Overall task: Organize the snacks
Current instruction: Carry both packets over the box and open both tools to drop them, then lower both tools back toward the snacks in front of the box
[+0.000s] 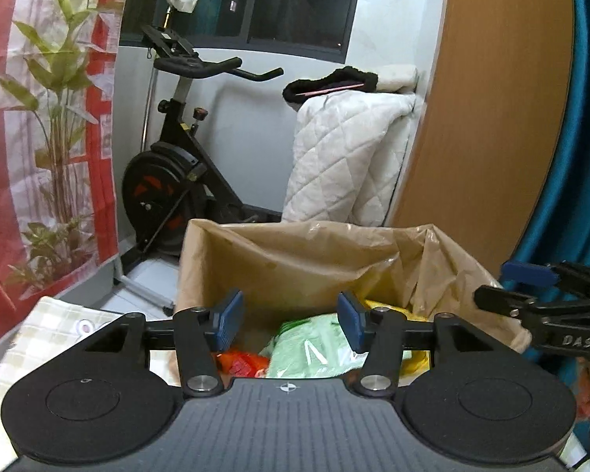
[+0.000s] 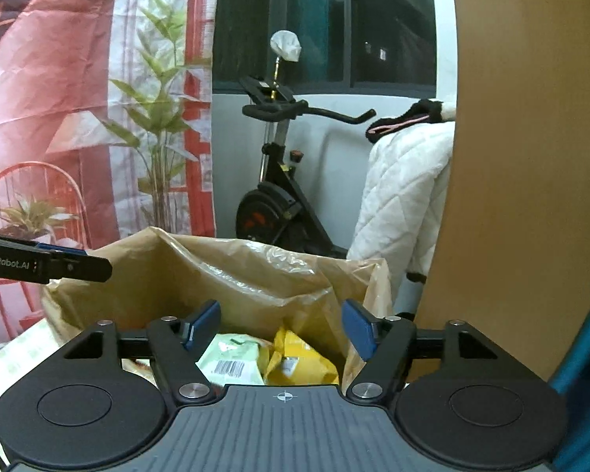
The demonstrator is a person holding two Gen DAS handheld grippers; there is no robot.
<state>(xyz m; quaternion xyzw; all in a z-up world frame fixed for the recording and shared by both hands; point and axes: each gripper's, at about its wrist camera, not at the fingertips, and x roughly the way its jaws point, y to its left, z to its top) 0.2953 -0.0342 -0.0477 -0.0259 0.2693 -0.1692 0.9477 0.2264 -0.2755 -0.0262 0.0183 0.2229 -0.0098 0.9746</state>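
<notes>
Left gripper (image 1: 291,320) and right gripper (image 2: 281,328) both wide open, empty, above the lined box (image 1: 295,259) holding the snack packets (image 1: 314,350); packets probably light, crinkly, slippery: pinch a sealed edge.

one bag (image 1: 295,259), three snack packets (image 1: 314,350)

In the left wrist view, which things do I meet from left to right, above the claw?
Printed backdrop with plants → exercise bike → white quilted blanket → wooden panel → blue curtain.
</notes>
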